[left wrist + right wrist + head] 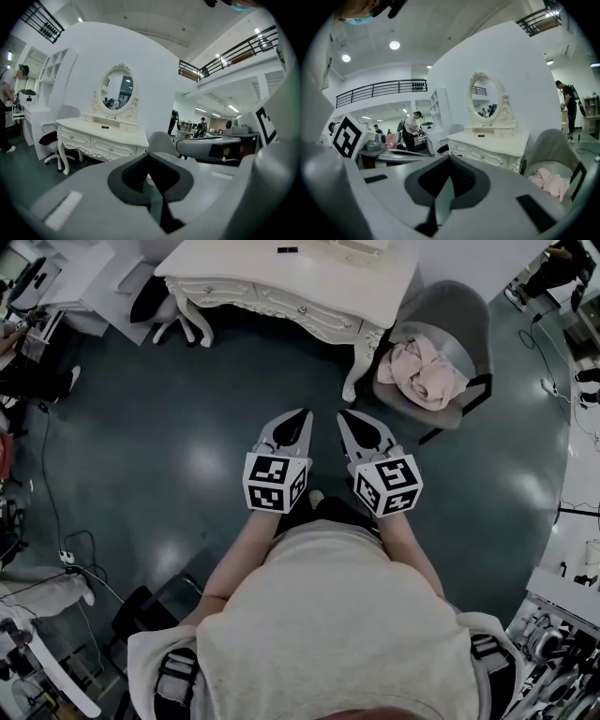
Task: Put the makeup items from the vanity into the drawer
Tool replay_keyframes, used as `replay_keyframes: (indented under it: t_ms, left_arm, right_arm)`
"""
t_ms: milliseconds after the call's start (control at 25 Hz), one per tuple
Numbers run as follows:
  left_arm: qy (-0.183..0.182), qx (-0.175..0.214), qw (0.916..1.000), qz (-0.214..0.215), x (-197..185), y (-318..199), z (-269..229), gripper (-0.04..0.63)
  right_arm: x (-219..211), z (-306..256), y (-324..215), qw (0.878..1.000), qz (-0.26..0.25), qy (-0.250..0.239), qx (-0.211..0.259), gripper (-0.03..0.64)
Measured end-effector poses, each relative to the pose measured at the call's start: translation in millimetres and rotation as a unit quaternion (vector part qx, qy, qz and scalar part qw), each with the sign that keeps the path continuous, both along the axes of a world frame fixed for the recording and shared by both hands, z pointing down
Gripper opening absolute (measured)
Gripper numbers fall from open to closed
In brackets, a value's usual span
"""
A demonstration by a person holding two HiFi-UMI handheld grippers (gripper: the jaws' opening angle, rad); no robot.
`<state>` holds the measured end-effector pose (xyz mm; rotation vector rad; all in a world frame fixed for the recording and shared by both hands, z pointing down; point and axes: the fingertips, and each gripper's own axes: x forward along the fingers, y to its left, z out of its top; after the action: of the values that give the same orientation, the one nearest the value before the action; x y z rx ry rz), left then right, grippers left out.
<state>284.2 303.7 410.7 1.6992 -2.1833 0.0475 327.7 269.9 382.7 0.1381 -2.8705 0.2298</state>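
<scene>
At the far edge of the head view, the white vanity [281, 287] is seen well apart from both grippers, across a stretch of dark floor [159, 437]. The left gripper [298, 423] and the right gripper [349, 423] are held side by side in front of the person's body, both pointed toward the vanity, and neither is near it.

In the left gripper view, the left gripper's jaws are seen pressed together with nothing between them. In the right gripper view, the right gripper's jaws are likewise closed and empty.

One small dark makeup item [288, 249] can be made out on the vanity top, close to the back edge; it is shown as a flat black oblong, too small for its kind to be told. The same item is seen in the left gripper view in front of the oval mirror [116, 89], which is set in an ornate carved white frame.

The vanity's drawers [110, 149] are shown shut, each with small round knobs and carved trim along the lower edge, above curved legs.

A grey armchair [469, 315] is placed just beside the vanity's right end, and a pink cloth [422, 367] is heaped on its seat.
</scene>
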Motion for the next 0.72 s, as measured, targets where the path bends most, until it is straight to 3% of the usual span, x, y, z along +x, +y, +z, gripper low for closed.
replay_keyframes:
  t_ms: [280,480,720]
  left_arm:
    - [0.012,-0.011,0.9998,0.008,-54.4,-29.4,11.8,0.009]
    - [-0.002,-0.003,0.9997,0.024,-116.7,-62.7,4.5,0.009]
    - [0.004,0.009,0.9975,0.071,-199.4,-97.0,-12.4,0.009]
  right_arm:
    - [-46.3,-0.2,-38.1,1.0,0.03,-0.005,0.0,0.009]
    - [-116.1,-5.6,-64.3,0.999,0.032,-0.015,0.015,0.009]
    - [-198.2,-17.9,-107.9,0.997,0.072,-0.017,0.021,0.009]
